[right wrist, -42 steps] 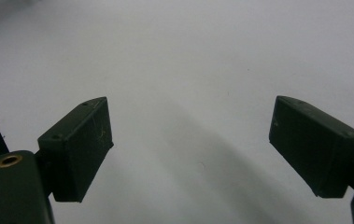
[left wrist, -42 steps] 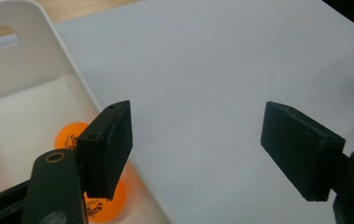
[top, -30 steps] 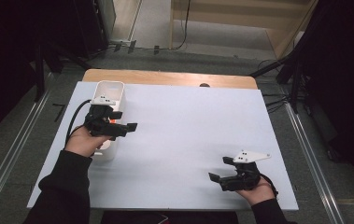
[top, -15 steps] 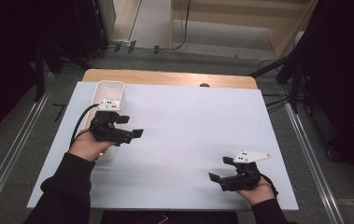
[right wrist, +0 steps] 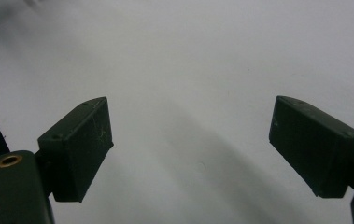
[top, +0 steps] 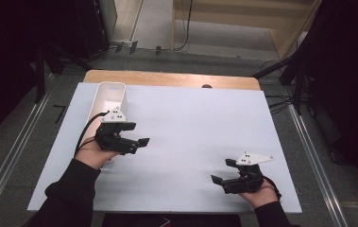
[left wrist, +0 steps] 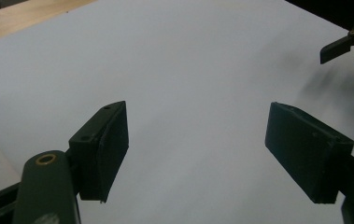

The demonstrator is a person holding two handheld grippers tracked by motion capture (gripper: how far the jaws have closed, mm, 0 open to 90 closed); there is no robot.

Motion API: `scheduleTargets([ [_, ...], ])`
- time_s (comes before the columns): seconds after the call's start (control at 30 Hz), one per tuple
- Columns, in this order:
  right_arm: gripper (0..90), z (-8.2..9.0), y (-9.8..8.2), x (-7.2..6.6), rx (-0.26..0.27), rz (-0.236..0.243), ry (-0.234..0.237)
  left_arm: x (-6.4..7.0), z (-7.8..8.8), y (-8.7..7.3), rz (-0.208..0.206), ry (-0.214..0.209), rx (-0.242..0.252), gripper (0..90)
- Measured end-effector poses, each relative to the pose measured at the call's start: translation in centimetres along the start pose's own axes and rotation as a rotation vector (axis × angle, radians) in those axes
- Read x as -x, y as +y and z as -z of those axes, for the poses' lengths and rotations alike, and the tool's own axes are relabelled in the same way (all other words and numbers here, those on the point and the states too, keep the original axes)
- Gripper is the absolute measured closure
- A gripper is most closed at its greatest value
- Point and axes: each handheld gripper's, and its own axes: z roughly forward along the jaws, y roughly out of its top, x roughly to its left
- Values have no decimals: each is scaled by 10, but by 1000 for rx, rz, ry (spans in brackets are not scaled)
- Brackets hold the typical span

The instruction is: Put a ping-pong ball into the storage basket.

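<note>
reaching for: white bin (top: pixel 110 97), lying just behind the left claw (top: pixel 136 144)
bin's long axis: running away from the person
nearer hand: left
claws: left and right claw (top: pixel 220 181) both apart, empty

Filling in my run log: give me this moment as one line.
left gripper: open, empty, beside white bin | right gripper: open, empty, near table's front edge | white table sheet: bare between them
</note>
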Motion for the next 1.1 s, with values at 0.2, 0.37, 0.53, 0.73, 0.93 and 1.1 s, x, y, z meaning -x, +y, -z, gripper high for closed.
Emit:
scheduleTargets([
  [0.2,119,0,0,0,-2,-1,1,4,-2,-5,-15,-2,-7,221],
  [0.37,119,0,0,0,-1,0,1,6,-3,-9,-17,-2,-3,221],
  [0.53,119,0,0,0,-1,0,1,7,-4,-13,-25,-4,3,221],
  [0.73,119,-1,0,0,-1,-1,2,11,-6,-19,-33,-4,10,221],
  [0.93,119,-1,0,0,-2,-1,1,14,-9,-25,-31,-10,12,221],
  [1.1,119,0,0,0,-1,-1,2,15,-11,-31,-34,-15,4,221],
])
